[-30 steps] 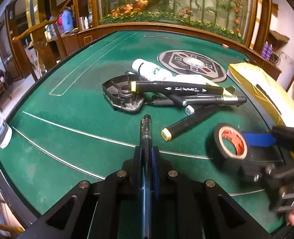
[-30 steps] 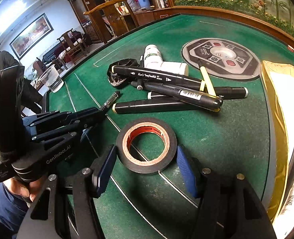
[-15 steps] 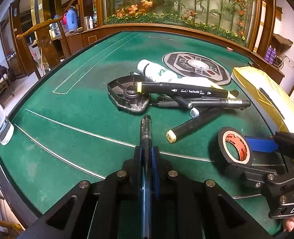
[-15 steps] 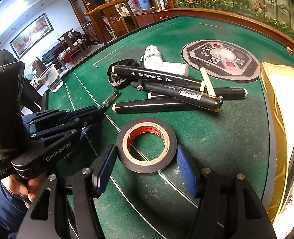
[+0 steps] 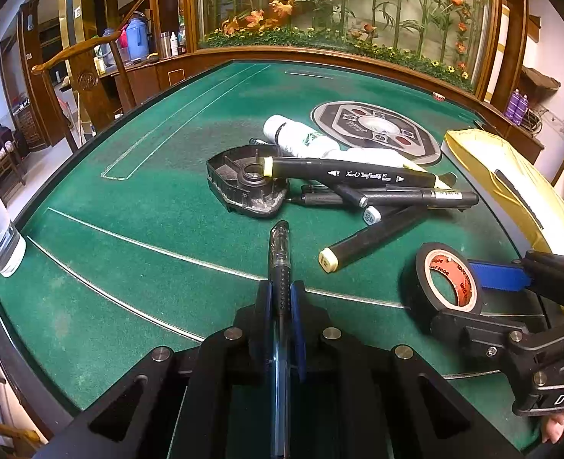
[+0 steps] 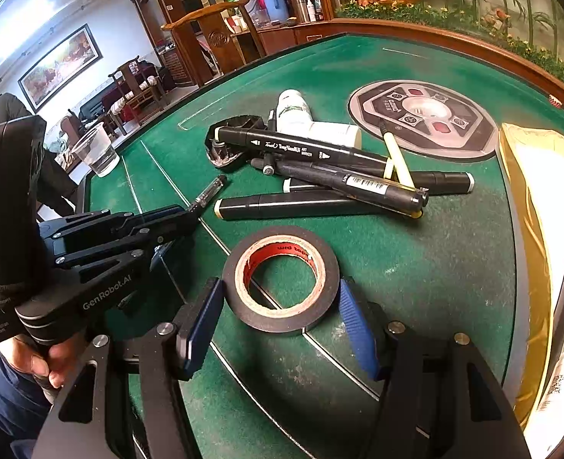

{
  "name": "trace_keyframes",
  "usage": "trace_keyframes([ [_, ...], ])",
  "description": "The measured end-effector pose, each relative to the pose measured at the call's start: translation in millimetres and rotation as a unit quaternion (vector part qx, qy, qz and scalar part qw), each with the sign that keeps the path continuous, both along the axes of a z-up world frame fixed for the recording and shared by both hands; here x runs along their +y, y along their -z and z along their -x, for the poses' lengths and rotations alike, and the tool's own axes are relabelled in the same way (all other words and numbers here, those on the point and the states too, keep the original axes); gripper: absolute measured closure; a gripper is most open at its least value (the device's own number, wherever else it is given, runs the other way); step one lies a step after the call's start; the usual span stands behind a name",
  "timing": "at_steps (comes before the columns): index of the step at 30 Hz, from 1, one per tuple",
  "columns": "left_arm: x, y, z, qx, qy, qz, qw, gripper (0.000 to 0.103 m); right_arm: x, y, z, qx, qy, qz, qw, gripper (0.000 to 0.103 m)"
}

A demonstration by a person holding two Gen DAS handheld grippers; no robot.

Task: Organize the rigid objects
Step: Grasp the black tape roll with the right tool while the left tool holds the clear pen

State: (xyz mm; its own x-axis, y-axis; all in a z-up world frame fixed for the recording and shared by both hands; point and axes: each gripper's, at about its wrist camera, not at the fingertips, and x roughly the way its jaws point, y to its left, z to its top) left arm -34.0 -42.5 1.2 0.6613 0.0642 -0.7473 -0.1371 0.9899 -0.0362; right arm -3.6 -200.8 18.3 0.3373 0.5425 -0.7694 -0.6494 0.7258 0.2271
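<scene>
Black tape roll [image 6: 280, 278] lies flat on the tabletop [image 6: 434, 267] between my right claw's [image 6: 278, 325] spread pads; closing off-centre could skid it; my left claw [image 5: 280, 298], clamped on the pen [image 5: 278, 252], may let it swivel.

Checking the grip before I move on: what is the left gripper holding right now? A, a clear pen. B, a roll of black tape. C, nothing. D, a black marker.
A: the left gripper is shut on the clear pen, while the tape roll lies on the table between the open right gripper's fingers.
</scene>
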Motion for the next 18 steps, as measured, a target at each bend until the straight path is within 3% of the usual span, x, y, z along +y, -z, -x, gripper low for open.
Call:
trace_keyframes([
  [18, 3.3, -0.3, 2.0, -0.003, 0.004, 0.010, 0.9999, 0.093, -8.1, 0.9, -8.2, 0.034, 0.016, -0.040, 0.998, 0.042],
])
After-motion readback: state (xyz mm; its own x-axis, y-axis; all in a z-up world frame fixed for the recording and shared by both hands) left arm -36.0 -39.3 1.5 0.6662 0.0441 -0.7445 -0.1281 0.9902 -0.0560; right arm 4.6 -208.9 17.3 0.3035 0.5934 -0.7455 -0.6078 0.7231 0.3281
